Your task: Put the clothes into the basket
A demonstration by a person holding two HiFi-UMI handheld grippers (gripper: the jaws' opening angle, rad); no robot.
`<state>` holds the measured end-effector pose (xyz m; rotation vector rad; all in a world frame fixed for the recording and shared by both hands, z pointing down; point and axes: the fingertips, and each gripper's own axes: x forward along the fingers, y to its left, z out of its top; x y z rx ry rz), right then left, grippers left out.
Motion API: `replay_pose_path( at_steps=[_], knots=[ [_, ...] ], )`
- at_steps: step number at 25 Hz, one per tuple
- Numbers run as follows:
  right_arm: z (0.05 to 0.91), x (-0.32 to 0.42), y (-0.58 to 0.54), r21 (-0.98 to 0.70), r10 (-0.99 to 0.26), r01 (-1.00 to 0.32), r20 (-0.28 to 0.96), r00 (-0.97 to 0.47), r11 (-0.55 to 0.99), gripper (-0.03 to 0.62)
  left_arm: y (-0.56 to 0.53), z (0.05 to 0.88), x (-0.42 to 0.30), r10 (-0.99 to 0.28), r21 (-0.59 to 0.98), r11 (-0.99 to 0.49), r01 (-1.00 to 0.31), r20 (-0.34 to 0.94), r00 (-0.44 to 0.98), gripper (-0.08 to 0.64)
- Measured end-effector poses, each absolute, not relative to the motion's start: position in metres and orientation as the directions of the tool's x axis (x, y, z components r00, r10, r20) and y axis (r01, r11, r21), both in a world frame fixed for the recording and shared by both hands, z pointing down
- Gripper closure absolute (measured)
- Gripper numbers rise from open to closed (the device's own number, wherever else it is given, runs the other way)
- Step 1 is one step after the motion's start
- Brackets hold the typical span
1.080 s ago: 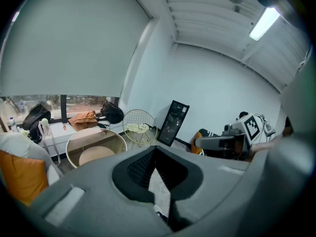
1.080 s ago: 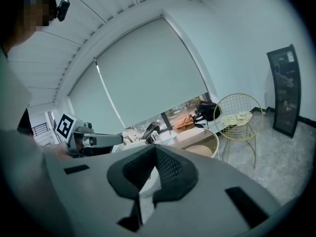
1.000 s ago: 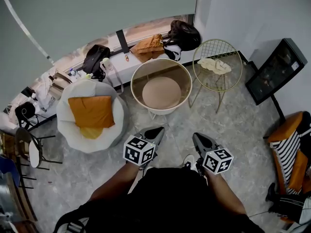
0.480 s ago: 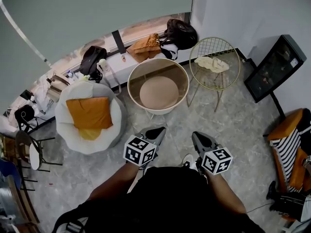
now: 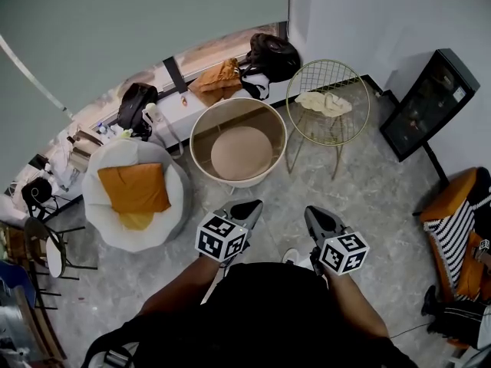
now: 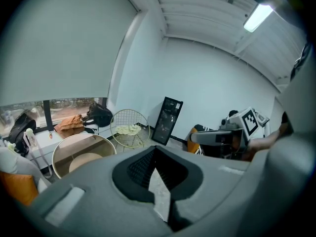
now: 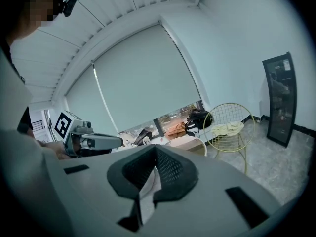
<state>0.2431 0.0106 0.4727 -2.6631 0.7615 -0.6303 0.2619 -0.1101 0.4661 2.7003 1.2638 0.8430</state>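
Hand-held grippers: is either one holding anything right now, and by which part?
Nothing is held. The left hand-held gripper and the right hand-held gripper are both shut with nothing between their jaws.

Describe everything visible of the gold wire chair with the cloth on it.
The wire chair has a round dished seat of thin gold-coloured mesh on slim legs. It stands upright on the grey floor near the corner, beside the round basket; whether they touch is unclear. A crumpled pale cloth lies in its seat.
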Motion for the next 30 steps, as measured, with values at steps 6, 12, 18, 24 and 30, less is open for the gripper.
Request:
replay_pose_path(
  at_steps=[6,12,18,24,30],
  knots=[
    [0.471,0.266,0.059,-0.394,-0.552,-0.420,0.326,0.768,-0.817,0.577,-0.061,0.462,0.287,0.730,0.265,-0.660,0.703,0.446,0.517,0.560],
    [0.473,0.282,0.104,-0.403,-0.546,-0.407,0.331,0.770,-0.820,0.577,-0.016,0.468,0.308,0.728,0.266,-0.656,0.706,0.467,0.501,0.560],
    [0.486,0.288,0.146,-0.427,-0.531,-0.374,0.347,0.773,-0.823,0.577,0.028,0.469,0.322,0.733,0.253,-0.641,0.724,0.481,0.481,0.560],
    [0.502,0.291,0.159,-0.466,-0.539,-0.354,0.362,0.761,-0.811,0.577,0.047,0.479,0.321,0.729,0.256,-0.629,0.734,0.521,0.443,0.560],
    [0.515,0.305,0.160,-0.487,-0.536,-0.334,0.367,0.760,-0.807,0.577,0.049,0.496,0.334,0.723,0.261,-0.621,0.739,0.555,0.412,0.560]
  ],
)
